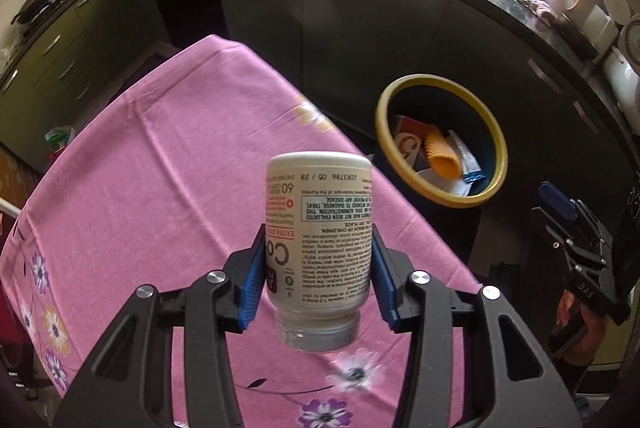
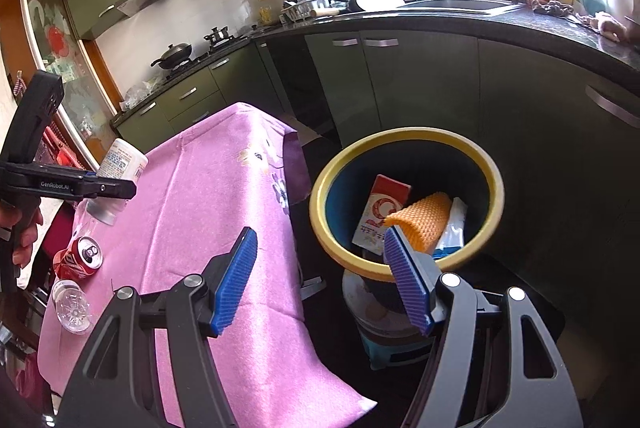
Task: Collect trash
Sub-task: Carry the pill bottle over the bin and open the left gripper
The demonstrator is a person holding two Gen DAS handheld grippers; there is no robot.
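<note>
1. kitchen with dark countertop, sink and green cabinets; in front, a table under a pink floral cloth.
2. beside the table's edge – a yellow-rimmed bin holding a red-and-white carton, an orange mesh piece and a blue-white wrapper.
3. left gripper: pads clamped on a white supplement bottle, held upside down above the cloth.
4. right gripper: jaws spread wide, empty, between table and bin.
5. on the cloth's near-left part – a crushed red can beside a clear plastic bottle.
</note>
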